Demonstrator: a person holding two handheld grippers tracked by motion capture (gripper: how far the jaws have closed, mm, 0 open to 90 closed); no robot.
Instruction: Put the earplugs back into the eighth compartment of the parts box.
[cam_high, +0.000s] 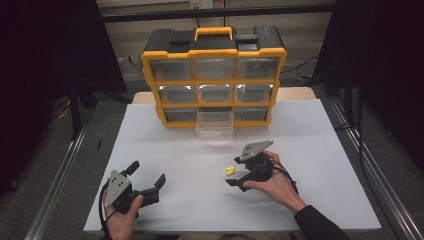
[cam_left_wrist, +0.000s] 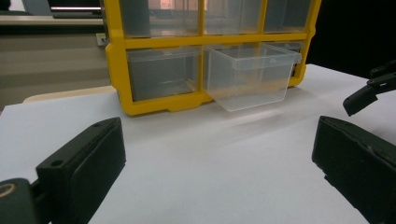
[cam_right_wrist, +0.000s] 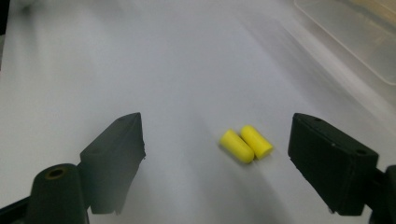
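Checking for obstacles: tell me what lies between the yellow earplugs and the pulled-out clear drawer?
Bare white table between earplugs and drawer, in the high view.

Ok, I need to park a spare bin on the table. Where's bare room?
Bare: left of the cabinet, and between the left gripper and the earplugs. Crowded: around the pulled-out drawer, earplugs and right gripper.

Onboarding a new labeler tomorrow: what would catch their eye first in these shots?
The yellow-and-black drawer cabinet at the far edge of the white table, with one clear drawer in its bottom row pulled out. Next, two small yellow earplugs lying side by side on the table, just ahead of the open right gripper. The left gripper, also open, sits near the front left corner.
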